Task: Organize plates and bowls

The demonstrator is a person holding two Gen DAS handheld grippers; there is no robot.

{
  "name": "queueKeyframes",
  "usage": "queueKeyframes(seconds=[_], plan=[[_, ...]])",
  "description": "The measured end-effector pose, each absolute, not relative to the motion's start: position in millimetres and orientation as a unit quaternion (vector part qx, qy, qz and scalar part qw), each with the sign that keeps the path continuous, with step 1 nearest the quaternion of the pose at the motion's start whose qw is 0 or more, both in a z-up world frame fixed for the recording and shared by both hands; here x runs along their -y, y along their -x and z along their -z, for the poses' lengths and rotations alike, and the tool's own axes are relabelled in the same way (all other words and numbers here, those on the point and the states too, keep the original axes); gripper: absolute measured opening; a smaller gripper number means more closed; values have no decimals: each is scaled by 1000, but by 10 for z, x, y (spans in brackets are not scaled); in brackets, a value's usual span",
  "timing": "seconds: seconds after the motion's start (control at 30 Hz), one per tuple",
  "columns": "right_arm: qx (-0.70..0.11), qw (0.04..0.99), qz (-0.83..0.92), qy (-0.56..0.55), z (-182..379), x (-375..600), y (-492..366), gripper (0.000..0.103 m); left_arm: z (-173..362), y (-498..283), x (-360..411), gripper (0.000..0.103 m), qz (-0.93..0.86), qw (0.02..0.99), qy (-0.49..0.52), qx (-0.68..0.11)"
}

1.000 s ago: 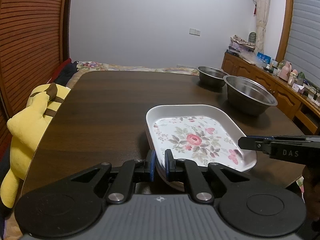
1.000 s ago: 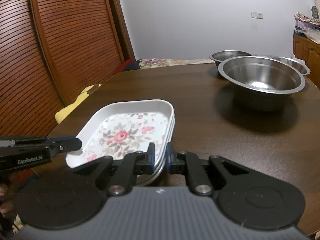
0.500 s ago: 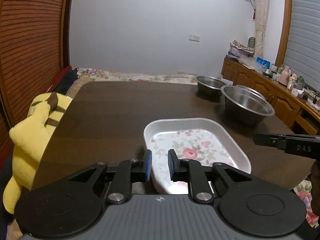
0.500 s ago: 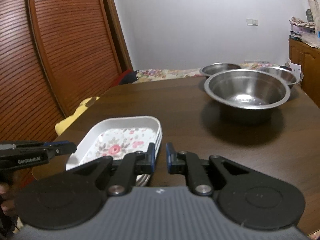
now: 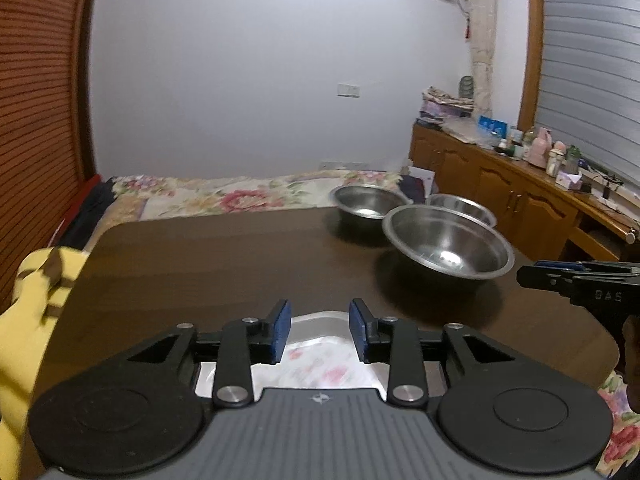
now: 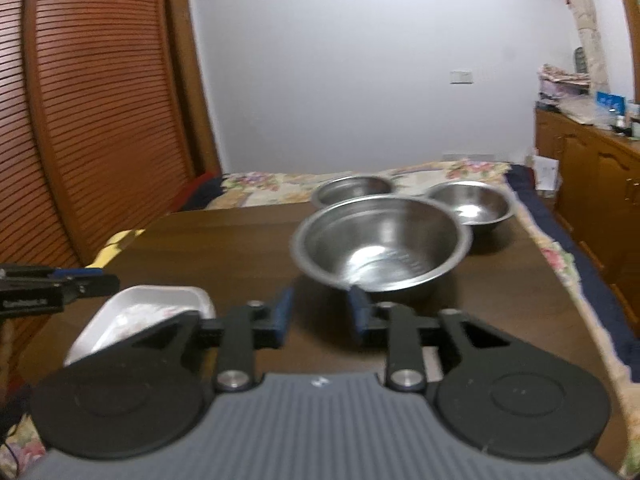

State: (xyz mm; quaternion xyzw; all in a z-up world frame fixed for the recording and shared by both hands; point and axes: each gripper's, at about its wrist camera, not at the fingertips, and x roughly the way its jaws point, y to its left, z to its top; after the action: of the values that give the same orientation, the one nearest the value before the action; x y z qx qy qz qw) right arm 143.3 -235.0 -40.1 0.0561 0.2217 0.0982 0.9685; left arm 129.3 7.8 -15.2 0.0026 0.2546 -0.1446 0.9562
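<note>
Left gripper [image 5: 318,330]: jaws apart and just been opening, nothing between the pads; the floral plates sit below and behind the tips, released.
Right gripper [image 6: 320,316]: jaws apart, also just been opening, empty; it faces the large bowl at 12 o'clock.
Floral plates [image 6: 160,300]: white, rectangular, near the table's front edge, at 9 o'clock from the right gripper; how many are stacked I cannot tell.
Steel bowls: three, counted. Large bowl [image 6: 380,240] nearest, small bowl [image 6: 352,188] at its 11 o'clock, medium bowl [image 6: 472,204] at its 2 o'clock, all apart on the table [image 5: 220,264].
Risk, plates: they lie close to the edge; a knock from either gripper could push them off, I judge.
Risk, bowls: thin, slick rims; a shallow pinch would likely slip, and nesting out of size order leaves a wobbly stack.
</note>
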Motion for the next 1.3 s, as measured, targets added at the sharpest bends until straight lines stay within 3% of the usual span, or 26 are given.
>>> queueKeyframes(seconds=[0.57,1.0,1.23,1.3], plan=[[-250,964,-44,-83,522,2826,-1947,37,233,-1978,699,40,182,947,-17,-263],[-276,956,-29,-101,633,2902,-2207,40,429,-2439,797,42,194,934,24,-300],[-282,952,-29,-112,653,2876,-2265,40,455,-2562,845,41,194,928,37,-315],[-282,952,-29,-112,658,2868,-2283,40,472,-2589,862,36,196,926,43,-320]])
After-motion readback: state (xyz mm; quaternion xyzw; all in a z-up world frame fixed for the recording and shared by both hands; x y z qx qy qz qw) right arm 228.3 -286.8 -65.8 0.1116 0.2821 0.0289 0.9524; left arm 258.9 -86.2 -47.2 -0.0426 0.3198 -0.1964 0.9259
